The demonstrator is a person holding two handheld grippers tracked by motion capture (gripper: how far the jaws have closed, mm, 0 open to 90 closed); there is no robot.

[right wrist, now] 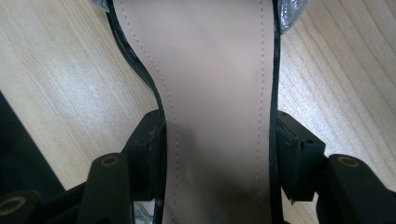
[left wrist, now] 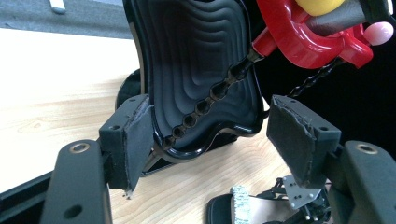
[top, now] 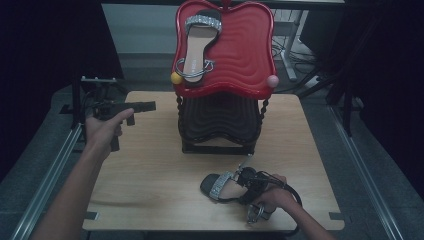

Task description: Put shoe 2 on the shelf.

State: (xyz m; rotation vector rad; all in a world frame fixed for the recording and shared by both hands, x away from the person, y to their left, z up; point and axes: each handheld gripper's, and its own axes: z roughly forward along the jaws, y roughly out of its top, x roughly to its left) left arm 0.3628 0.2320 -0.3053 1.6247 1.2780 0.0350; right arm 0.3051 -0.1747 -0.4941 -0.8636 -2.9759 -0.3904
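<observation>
Claw-wise, from above, our right claw [top: 245, 181] straddles the sandal [top: 220, 186] on the table [top: 150, 175]; our left claw [top: 145, 106] hovers open. Up close, pads flank the insole [right wrist: 219, 93], seemingly touching. Next: squeeze, lift toward the rack [top: 250, 60].

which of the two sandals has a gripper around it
The sandal on the table, near the front edge: the right gripper straddles its sole, a jaw at each side. The other sandal lies untouched on the red tray.
</observation>
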